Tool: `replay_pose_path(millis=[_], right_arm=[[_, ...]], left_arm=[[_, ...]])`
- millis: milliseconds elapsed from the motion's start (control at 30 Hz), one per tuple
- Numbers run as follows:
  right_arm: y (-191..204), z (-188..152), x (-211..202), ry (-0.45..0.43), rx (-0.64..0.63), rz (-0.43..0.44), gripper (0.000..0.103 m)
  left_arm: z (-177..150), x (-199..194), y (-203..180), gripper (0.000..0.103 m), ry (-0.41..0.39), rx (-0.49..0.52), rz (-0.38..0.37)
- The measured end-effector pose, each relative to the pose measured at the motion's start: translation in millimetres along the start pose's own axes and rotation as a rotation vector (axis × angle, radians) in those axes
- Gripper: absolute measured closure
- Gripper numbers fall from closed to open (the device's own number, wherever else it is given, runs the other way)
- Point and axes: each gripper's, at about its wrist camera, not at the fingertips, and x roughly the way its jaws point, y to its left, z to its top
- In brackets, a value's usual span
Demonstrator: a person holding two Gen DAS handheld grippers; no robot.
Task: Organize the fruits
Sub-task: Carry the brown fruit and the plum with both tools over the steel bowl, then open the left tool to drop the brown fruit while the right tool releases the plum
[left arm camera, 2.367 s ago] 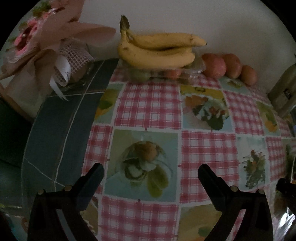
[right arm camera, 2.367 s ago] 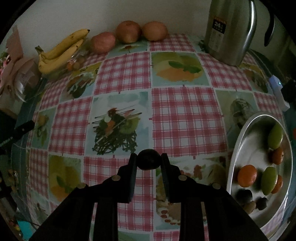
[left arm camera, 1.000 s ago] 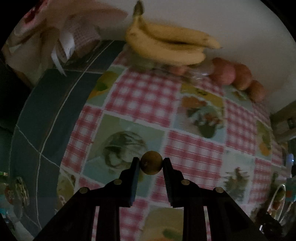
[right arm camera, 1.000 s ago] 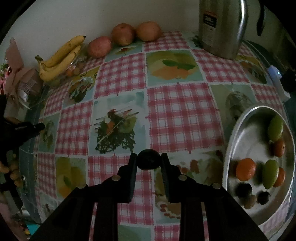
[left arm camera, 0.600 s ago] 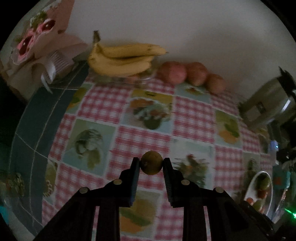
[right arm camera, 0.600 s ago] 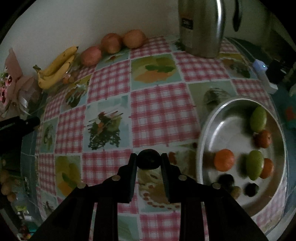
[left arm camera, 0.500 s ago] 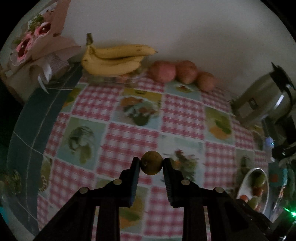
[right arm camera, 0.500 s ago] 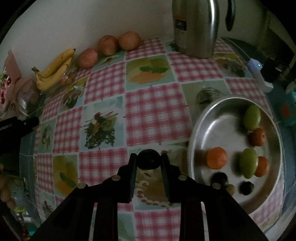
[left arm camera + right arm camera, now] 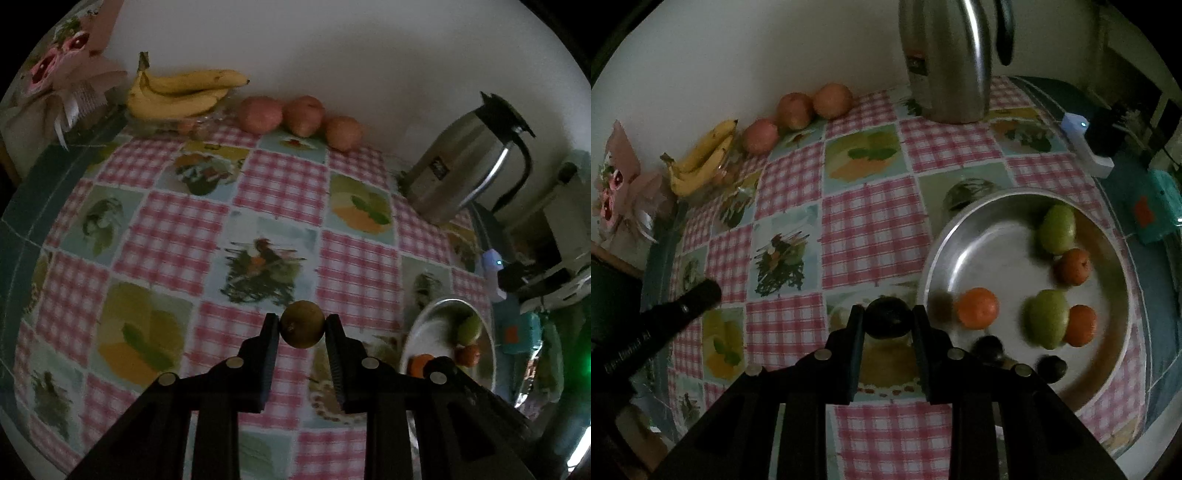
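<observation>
My left gripper (image 9: 302, 328) is shut on a small round brownish-green fruit (image 9: 302, 324) and holds it above the checked tablecloth. My right gripper (image 9: 888, 319) is shut on a dark round fruit (image 9: 888, 317), just left of the metal bowl (image 9: 960, 236). The bowl holds an orange (image 9: 977, 308), two green fruits (image 9: 1057, 229), small red-orange fruits (image 9: 1072, 266) and dark fruits (image 9: 988, 348). In the left wrist view the bowl (image 9: 417, 328) lies at the right. The left gripper's arm shows at the left of the right wrist view (image 9: 657, 317).
Bananas (image 9: 181, 94) on a clear box and three reddish apples (image 9: 303, 115) line the back wall. A steel kettle (image 9: 461, 166) stands at the back right. A pink bouquet (image 9: 62, 74) is at the back left. A white device (image 9: 1086, 144) and teal item (image 9: 1160, 210) lie right of the bowl.
The left gripper closed on the brownish-green fruit and carried it rightward over the table. The right gripper, still holding the dark fruit, moved right toward the bowl.
</observation>
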Motion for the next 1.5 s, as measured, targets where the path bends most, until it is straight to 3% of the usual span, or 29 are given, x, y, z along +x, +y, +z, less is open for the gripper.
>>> replay_pose_path(millis=[200,433,833,1200,1500], right_arm=[[-30,5,-8,-0.012,0.041,-0.023,0.076],[-75,11,-5,0.001,0.125,-0.049,0.076],[-123,15,9,0.003,0.234,-0.056,0.076],[-146,19,26,-0.006,0.277,-0.078,0.076],[-145,19,32,-0.01,0.272,-0.085,0.076]], left_arm=[[-12,1,-35,0.075,-0.027,0.04,-0.007],[-24,19,-73,0.075,0.01,0.107,-0.025],[-50,64,-137,0.075,0.046,0.332,-0.045],[-60,97,-150,0.075,0.074,0.394,-0.069],[-60,107,-154,0.075,0.027,0.421,-0.079]])
